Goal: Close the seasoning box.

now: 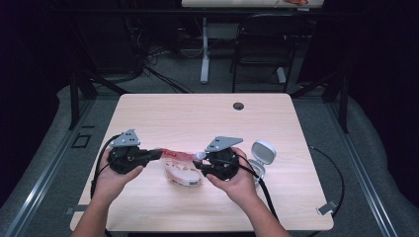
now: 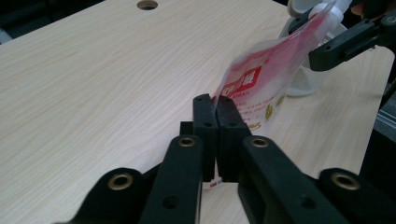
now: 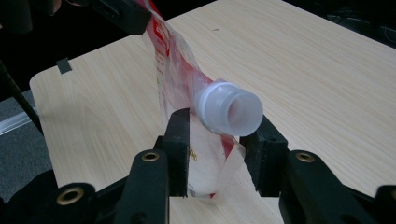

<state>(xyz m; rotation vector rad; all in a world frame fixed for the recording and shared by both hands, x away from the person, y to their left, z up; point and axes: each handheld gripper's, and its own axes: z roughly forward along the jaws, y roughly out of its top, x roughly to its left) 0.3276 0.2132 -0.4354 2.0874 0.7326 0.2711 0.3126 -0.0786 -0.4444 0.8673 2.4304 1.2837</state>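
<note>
Refill pouch, red-and-clear soft plastic with a white screw spout (image 1: 179, 165), hangs stretched between both tools above the pale wood-grain table (image 1: 197, 111), near its front edge, lower end sagging to the top.

Largest to smallest:
- Table: mostly bare; cable hole toward the far side.
- Pouch: long axis runs left-right across the person, spout end to their right.
- White round container with flip lid open (image 1: 261, 157): just right of the right hand, on the table.
- Left gripper (image 2: 216, 116): jaws fully pinched on the pouch's flat sealed edge, no gap visible.
- Right gripper (image 3: 219, 140): jaws straddle the pouch neck just below the white spout (image 3: 231, 109), film pinched between them; not fully closed, looks like a hold on the neck.

Key relation: spout sits at the right gripper and points away from the left, towards the open container. Right hand is nearer that container, so any pour likely swings right, I'd guess.
</note>
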